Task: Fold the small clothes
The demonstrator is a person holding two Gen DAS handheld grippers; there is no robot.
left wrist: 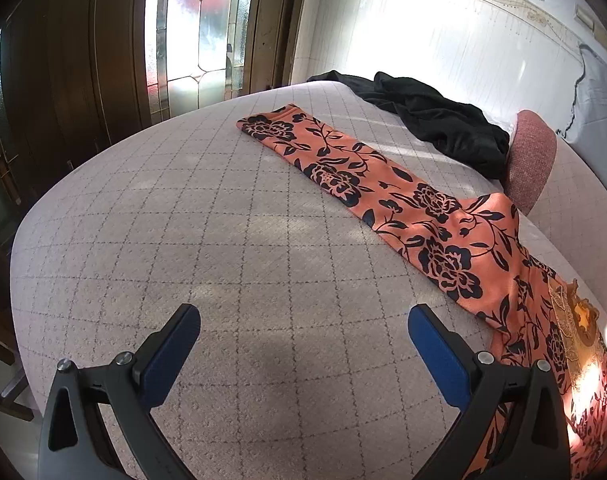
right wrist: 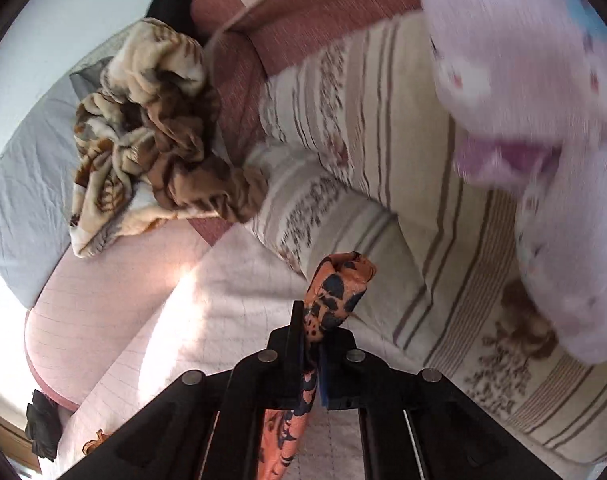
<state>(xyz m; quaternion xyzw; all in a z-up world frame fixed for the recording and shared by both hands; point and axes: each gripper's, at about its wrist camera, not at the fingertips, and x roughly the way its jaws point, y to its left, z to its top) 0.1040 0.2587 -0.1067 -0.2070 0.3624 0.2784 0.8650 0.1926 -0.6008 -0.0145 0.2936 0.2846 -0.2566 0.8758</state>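
Nearest in the left wrist view: left gripper (left wrist: pixel 303 318), jaws spread wide, blue pads (left wrist: pixel 437 356) clear of everything, nothing between them, hovering over the quilted bed cover (left wrist: pixel 183 216); just beside the right-hand pad, the near end of the orange floral garment (left wrist: pixel 435 232), spread as a long flat strip running away across the cover toward its far edge; near end bunched and sunlit, with a bit of gold lace (left wrist: pixel 569 320) lying on it; beyond the garment, touching nothing of it, a crumpled black garment (left wrist: pixel 443 120) at the far edge of the cover; just beside that, on the garment's right, a reddish cushion (left wrist: pixel 529 156); farthest off, a wooden door with leaded glass (left wrist: pixel 199 28) and a white wall (left wrist: pixel 403 28).

Nearest in the right wrist view: right gripper (right wrist: pixel 313 334), jaws closed tight on a fold of the orange floral garment (right wrist: pixel 337 288); cloth pinched between the pads, a tuft standing up past the fingertips, the rest hanging below; beyond the garment, a striped floral pillow (right wrist: pixel 383 128); left of the garment and farther off, a rumpled brown-and-cream blanket (right wrist: pixel 143 136); right of the garment, a blurred lilac patterned sleeve (right wrist: pixel 523 80), detail unreadable.
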